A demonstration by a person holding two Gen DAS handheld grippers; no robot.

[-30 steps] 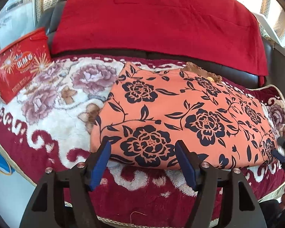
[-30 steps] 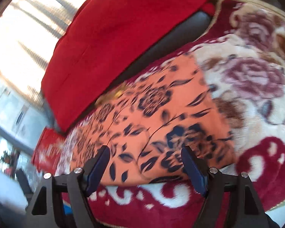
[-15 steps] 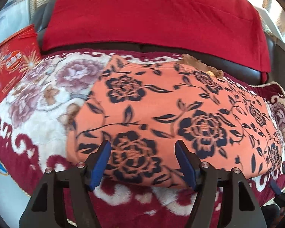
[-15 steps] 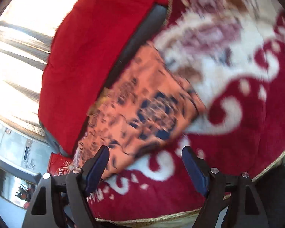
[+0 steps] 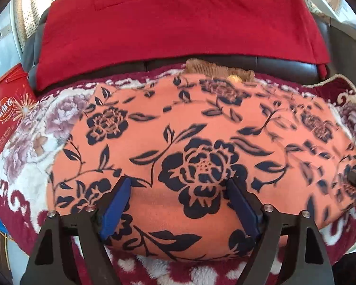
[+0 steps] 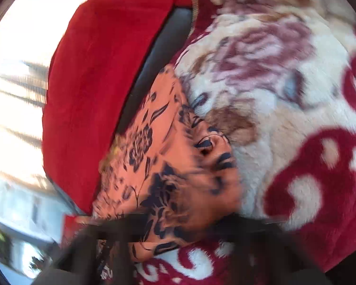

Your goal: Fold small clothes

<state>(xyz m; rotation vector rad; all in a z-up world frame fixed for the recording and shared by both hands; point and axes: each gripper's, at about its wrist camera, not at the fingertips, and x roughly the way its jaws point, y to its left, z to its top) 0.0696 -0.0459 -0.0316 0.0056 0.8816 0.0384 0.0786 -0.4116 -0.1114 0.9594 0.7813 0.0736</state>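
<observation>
Lying under the wide-open left gripper point(image 5: 179, 201), the orange floral garment point(image 5: 201, 142) bunches into the closing right gripper point(image 6: 178, 228).

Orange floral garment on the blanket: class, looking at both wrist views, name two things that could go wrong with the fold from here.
1. The right gripper has just been closing on the orange floral garment; its view is blurred, so it may hold only a thin bunch of cloth that slips.
2. The left gripper, jaws just opening, straddles the near edge without pinching. Closing there may catch the plush blanket beneath.
</observation>
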